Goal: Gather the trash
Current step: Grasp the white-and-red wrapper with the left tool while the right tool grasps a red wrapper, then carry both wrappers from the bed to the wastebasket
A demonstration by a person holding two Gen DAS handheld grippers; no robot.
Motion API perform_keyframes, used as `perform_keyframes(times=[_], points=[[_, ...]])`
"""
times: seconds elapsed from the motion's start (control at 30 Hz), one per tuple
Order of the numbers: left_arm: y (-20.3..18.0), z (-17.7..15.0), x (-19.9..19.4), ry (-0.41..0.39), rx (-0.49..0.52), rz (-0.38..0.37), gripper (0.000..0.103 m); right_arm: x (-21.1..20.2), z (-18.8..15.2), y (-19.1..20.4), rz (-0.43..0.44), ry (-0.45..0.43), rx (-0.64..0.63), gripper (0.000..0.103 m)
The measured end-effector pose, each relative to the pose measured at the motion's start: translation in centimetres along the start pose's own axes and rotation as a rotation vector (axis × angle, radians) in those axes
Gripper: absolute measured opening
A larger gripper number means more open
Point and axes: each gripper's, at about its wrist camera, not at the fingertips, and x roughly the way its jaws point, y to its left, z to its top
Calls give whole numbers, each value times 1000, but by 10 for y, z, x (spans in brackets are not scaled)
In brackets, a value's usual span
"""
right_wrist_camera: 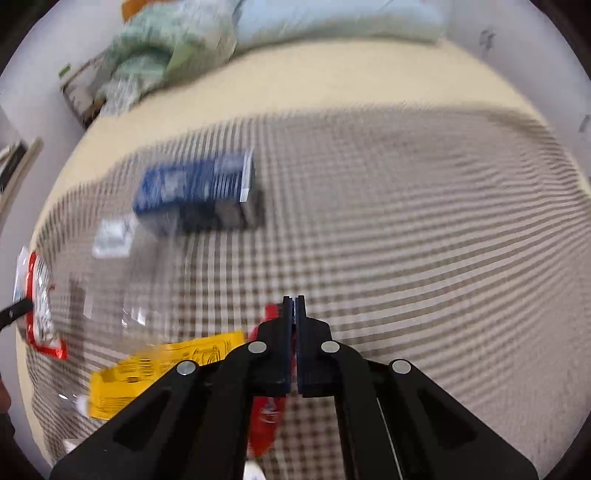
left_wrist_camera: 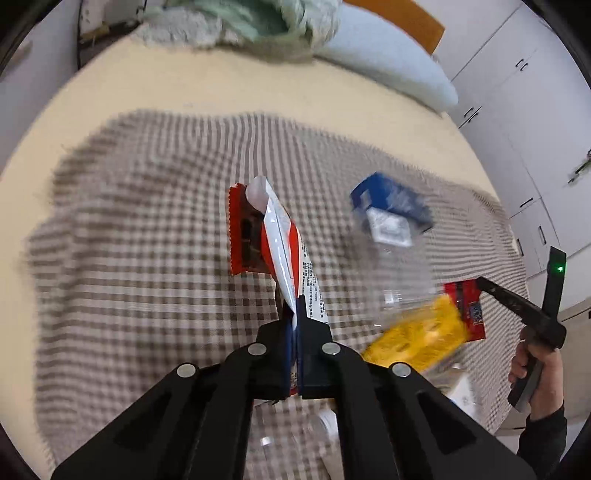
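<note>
Left gripper (left_wrist_camera: pixel 295 310) jaws clamped on a red-and-white snack wrapper (left_wrist_camera: pixel 280 236): glossy, white inner face showing, red band, small black print down one edge, top end curled over. It stands up off the checked blanket (left_wrist_camera: pixel 147 221), lifted. Behind it at 11 o'clock lies a flat red wrapper (left_wrist_camera: pixel 243 236) with a zigzag edge and a dark picture panel.

Right gripper (right_wrist_camera: pixel 295 310) jaws pressed together on a thin red wrapper (right_wrist_camera: pixel 266 413), which hangs below them; detail blurred.

Rest of the trash on the blanket, left wrist view: blue carton (left_wrist_camera: pixel 391 203) at 2 o'clock, clear plastic bag (left_wrist_camera: pixel 399 266) with a white label just below it, yellow packet (left_wrist_camera: pixel 417 339) at 4 o'clock, touching the bag.

Blanket is brown-and-white gingham, spread on a cream bed (left_wrist_camera: pixel 221 85). Pale blue pillow (left_wrist_camera: pixel 388 62) and green fluffy throw (left_wrist_camera: pixel 251 22) at 12 o'clock. A hand (left_wrist_camera: pixel 535 365) on the right gripper's handle shows at 4 o'clock.
</note>
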Motion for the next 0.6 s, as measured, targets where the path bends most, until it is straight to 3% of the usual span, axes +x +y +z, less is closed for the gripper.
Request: perform_keyframes(times=[0.17,0.3,0.5,0.6], points=[[-30,-6,-91,-98,37,0,0,-75,-3,-12,-8,-60,6,1],[-63,-18,-136,-130,71,18,0,-126,-17,-15,-18,-88,-17,1],[-108,-64,-201,-145,129,16,0,-191,-59,-20,-23,-119,-53,1],[-136,-103,-229,-153,151,3,0,-224,-95,-25,-14,-135,-58,1]])
